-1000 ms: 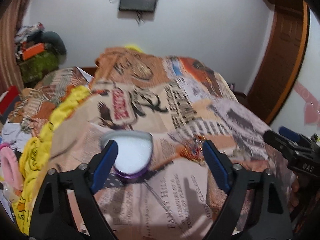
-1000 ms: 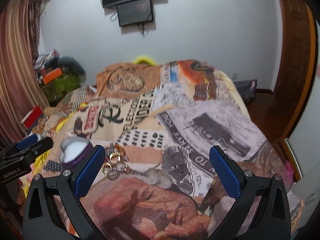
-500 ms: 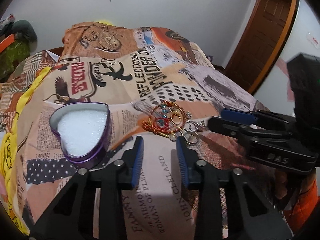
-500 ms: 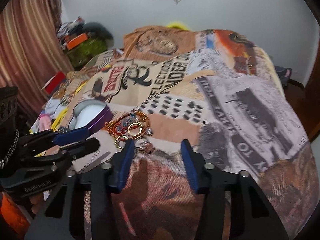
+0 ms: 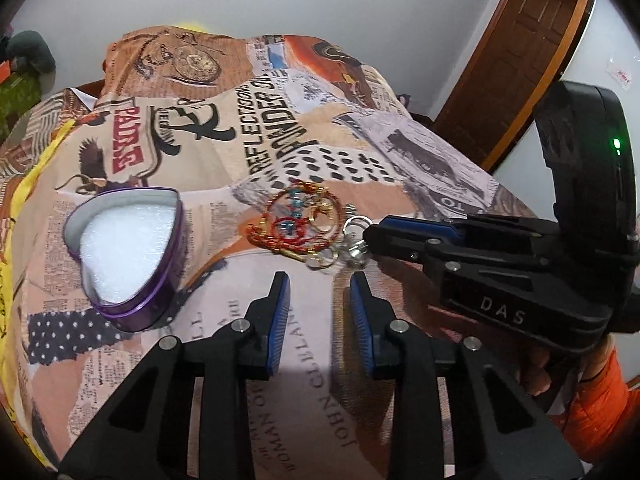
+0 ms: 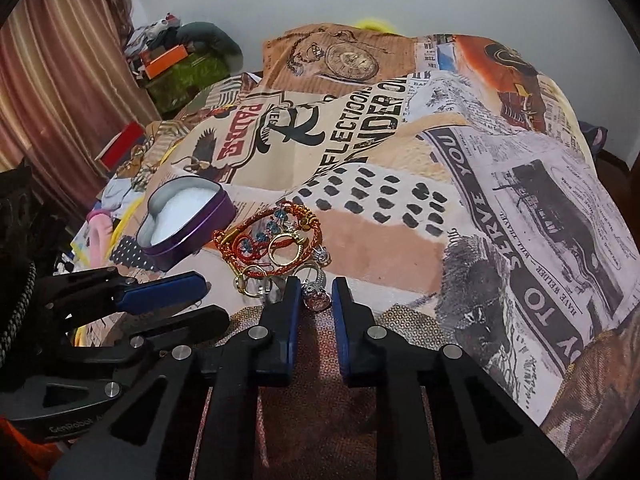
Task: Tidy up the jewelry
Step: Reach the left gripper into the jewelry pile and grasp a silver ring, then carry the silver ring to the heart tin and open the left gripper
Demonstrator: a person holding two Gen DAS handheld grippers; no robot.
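One ring [image 6: 316, 298] sits between your closing right hand-held gripper [image 6: 314, 294]; at 11 o'clock, tangled bracelets [image 6: 272, 240] may snag. Left hand-held gripper [image 5: 320, 292]: narrowly apart, empty.

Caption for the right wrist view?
Right gripper closing around a silver ring at the jewelry pile, beside the heart-shaped tin.

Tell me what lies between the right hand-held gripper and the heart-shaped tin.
From the right hand-held gripper, whose jaws are closing around a pink-stoned ring, the heart-shaped tin lies beyond the jewelry pile: red braided bracelet and gold rings. The left hand-held gripper hovers beside that path.
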